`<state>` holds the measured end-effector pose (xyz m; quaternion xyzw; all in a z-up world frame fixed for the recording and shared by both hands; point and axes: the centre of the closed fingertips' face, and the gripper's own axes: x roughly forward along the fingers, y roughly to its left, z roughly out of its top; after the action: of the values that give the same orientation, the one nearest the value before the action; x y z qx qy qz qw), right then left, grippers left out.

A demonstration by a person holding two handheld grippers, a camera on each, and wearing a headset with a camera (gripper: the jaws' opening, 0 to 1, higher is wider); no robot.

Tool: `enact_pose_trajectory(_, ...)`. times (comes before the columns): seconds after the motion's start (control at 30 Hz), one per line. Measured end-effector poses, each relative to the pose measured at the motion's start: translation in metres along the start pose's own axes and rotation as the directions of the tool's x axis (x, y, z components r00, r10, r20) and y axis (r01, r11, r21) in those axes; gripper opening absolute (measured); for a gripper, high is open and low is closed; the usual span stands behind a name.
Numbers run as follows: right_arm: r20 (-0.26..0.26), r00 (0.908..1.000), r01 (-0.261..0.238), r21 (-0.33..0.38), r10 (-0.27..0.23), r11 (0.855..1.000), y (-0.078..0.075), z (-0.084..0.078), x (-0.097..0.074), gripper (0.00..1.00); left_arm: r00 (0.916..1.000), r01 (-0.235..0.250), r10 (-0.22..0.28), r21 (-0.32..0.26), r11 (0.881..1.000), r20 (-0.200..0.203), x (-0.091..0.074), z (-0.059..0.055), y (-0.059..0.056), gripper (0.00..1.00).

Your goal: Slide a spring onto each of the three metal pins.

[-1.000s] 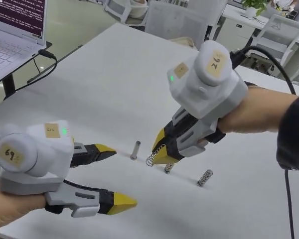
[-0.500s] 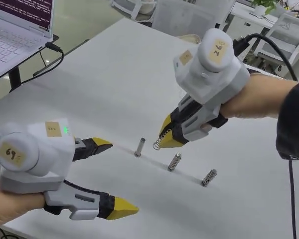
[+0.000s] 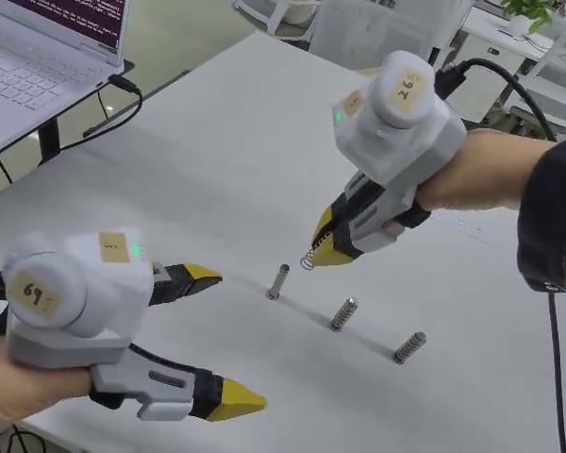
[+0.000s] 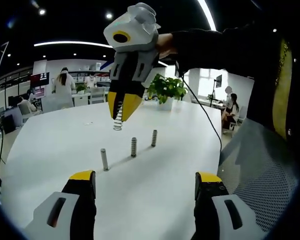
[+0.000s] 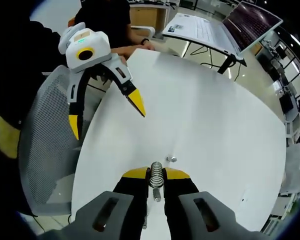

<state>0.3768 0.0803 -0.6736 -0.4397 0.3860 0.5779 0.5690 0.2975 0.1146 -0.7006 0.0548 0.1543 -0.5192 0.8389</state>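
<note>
Three small metal pins stand in a row on the white table (image 3: 217, 160). The left pin (image 3: 278, 281) is bare. The middle pin (image 3: 343, 313) and the right pin (image 3: 409, 346) each carry a spring. My right gripper (image 3: 323, 253) hovers just above and right of the bare pin, shut on a loose spring (image 3: 308, 257) that hangs from its tips. In the right gripper view, that spring (image 5: 156, 173) sits between the closed jaws with the bare pin (image 5: 173, 159) just beyond. My left gripper (image 3: 228, 338) is held open near the front edge, holding nothing.
A laptop (image 3: 47, 57) on a stand, with a black cable (image 3: 123, 113), sits at the far left. Office chairs (image 3: 358, 33) stand behind the table. A mesh chair (image 5: 45, 150) is by the near edge. People sit far off in the room (image 4: 65, 82).
My right gripper has lifted the spring off the table beside the middle pin and now holds it higher, near the bare pin. The left gripper has stayed open and in place.
</note>
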Motion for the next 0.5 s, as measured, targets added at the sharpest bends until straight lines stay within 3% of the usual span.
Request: enact_pose_trajectory(0.5, -0.059, 0.9982, 0.002, -0.008, -0.003, 1.0, -0.019, -0.007, 0.029, 0.08, 1.0, -0.004, 0.004, -0.003, 1.0, -0.004, -0.002, -0.004, 0.001, 0.76)
